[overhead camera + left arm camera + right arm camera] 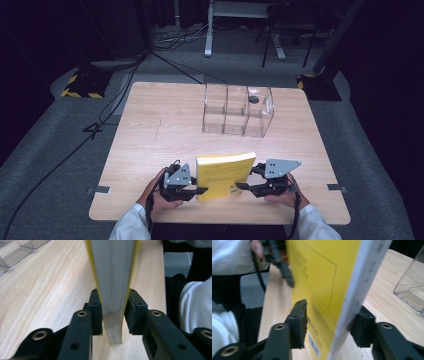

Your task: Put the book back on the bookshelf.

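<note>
Dim studio floor surrounds the wooden worktop (150, 130), where a yellow book (223, 176) stands upright near the front edge, left tool (200, 190) and right tool (242, 185) each pinching a side, probably steadying it toward the clear divided bin (237, 110).

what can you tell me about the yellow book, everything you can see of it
The yellow book is a thick paperback with a bright yellow cover bearing faint printed lines and a barcode near its lower corner. Its grey-white page block shows along the top and side. It stands upright and closed near the front edge of the wooden table, well short of the clear divided organizer. The left tool and right tool each clamp it from opposite ends, jaws pressed on both covers.
</note>
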Demonstrator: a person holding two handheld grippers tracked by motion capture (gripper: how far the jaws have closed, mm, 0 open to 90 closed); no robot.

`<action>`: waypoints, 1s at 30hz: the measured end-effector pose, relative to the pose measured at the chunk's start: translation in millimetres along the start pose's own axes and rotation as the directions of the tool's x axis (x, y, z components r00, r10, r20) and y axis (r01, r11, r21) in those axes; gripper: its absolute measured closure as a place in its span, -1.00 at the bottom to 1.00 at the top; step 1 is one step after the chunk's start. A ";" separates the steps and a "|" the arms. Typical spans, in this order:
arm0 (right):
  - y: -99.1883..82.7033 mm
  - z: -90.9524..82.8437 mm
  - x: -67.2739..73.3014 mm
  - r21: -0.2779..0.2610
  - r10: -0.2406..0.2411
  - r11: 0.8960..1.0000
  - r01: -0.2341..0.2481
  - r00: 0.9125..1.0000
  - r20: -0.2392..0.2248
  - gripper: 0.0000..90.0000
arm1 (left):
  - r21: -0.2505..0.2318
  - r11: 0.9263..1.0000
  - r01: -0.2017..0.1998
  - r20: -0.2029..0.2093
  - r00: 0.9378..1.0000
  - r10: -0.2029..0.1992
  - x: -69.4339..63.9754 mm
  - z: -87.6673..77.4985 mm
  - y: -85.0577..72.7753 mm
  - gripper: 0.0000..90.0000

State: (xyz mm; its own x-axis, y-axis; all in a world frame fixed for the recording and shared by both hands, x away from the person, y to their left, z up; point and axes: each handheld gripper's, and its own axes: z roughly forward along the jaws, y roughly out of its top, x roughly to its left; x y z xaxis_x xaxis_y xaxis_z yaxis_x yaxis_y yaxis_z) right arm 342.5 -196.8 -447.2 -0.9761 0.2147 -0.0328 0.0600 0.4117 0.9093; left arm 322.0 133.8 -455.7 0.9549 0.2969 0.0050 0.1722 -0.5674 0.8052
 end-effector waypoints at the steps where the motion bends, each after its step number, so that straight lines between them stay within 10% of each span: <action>1: 0.3 -1.7 2.6 0.003 -0.015 1.000 0.015 1.000 -0.017 0.28 | -0.001 1.000 0.009 -0.014 1.000 -0.009 0.9 -0.7 -1.4 0.44; 9: 7.2 -1.1 18.7 -0.002 -0.087 0.996 0.087 0.991 -0.102 0.45 | -0.046 0.998 0.050 0.031 0.998 -0.048 8.4 -3.0 -12.6 0.40; 30: 11.4 -4.7 14.2 -0.026 -0.055 0.998 0.057 0.996 0.075 0.50 | -0.085 0.996 0.008 -0.093 0.996 -0.016 9.8 36.8 12.8 0.34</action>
State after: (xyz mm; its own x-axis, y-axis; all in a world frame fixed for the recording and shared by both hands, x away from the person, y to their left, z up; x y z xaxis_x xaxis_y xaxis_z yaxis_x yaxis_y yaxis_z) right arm 328.4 -193.3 -435.3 -0.9596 0.2575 -0.1134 -0.0010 0.3998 0.9166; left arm 342.5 101.2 -467.2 0.9253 0.3763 0.0469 0.1590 -0.4972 0.8530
